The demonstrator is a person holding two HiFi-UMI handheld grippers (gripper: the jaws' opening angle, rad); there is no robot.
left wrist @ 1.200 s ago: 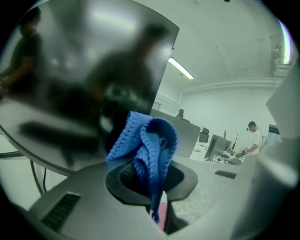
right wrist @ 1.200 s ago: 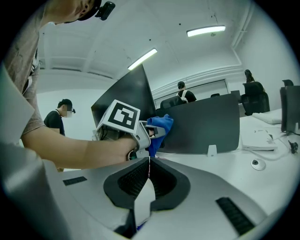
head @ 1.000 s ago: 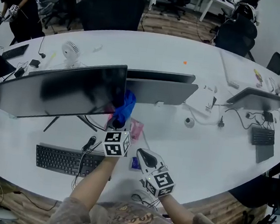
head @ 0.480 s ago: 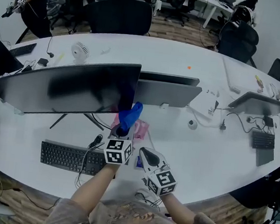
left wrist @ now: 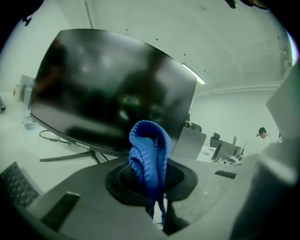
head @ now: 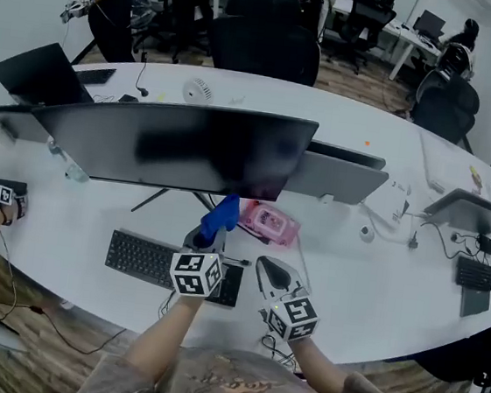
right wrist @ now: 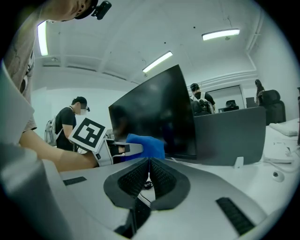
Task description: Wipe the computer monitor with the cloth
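Looks steeply down on a long white surface (head: pixel 377 277) carrying a wide dark computer monitor (head: pixel 181 144) on a thin-legged stand, with a black keyboard (head: pixel 146 259) in front. Shows the left claw (head: pixel 210 233) pinched shut on a blue cloth (head: pixel 222 212), which stands up out of the jaws in a bunched fold. Places the cloth just below the monitor's lower edge, near its middle; appears clear of the glass in the left gripper view, so probably not wiping at this instant. Shows the right claw (head: pixel 272 275) just beside it on the right, jaws pressed together on nothing and aimed toward the screen.

Could go wrong through hard claw tips meeting the screen instead of fabric, since only a small fold sticks out past the jaws. Could also rock or swivel the monitor on its slim stand under a firm push near an edge, with nothing bracing it. Could drop the cloth mid-stroke, given a grip on what looks like a thin tail only.

As for containers: a pink box-like case (head: pixel 269 223) lying on the surface just right of the cloth, contents impossible to make out. Possibly a clear bottle (left wrist: pixel 27 110) left of the monitor, fill level not visible.
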